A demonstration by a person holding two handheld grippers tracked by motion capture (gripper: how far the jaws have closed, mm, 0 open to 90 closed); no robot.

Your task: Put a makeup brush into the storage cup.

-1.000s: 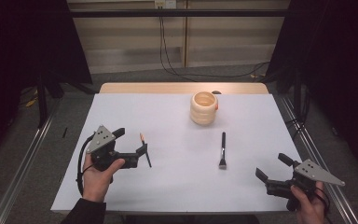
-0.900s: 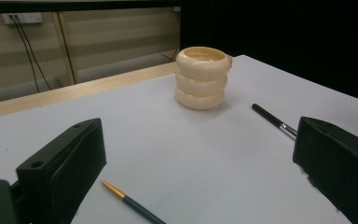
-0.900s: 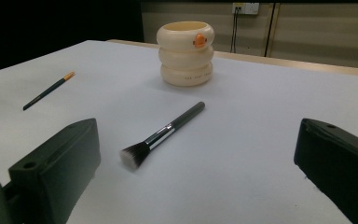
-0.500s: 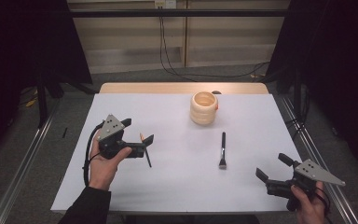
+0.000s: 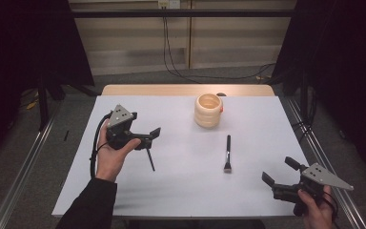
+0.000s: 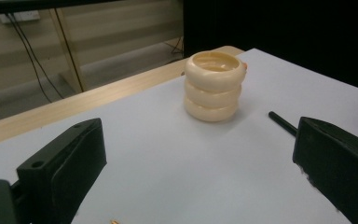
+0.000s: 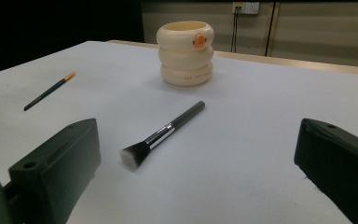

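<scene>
A cream cup (image 5: 208,110) shaped like stacked rings stands at the back middle of the white table (image 5: 267,119). Before it lies a black makeup brush (image 5: 228,153), bristles toward me. A thin dark paintbrush (image 5: 149,160) lies on the left. My left gripper (image 5: 149,139) hovers open just above the paintbrush's far end, holding nothing. The left gripper view faces the cup (image 6: 213,86), with the makeup brush handle (image 6: 282,123) beside the right jaw. My right gripper (image 5: 279,172) rests open at the front right, aimed at the makeup brush (image 7: 163,135), the cup (image 7: 186,53) and the paintbrush (image 7: 49,91).
A wooden strip (image 5: 171,90) runs along the table's far edge. Metal rails (image 5: 321,152) flank both sides, and cables (image 5: 181,57) hang behind. Dark curtains close in left and right.
My left gripper has risen and moved forward and to the right, ending over the thin paintbrush, and turned toward the cup. The right gripper, both brushes and the cup have stayed put.
</scene>
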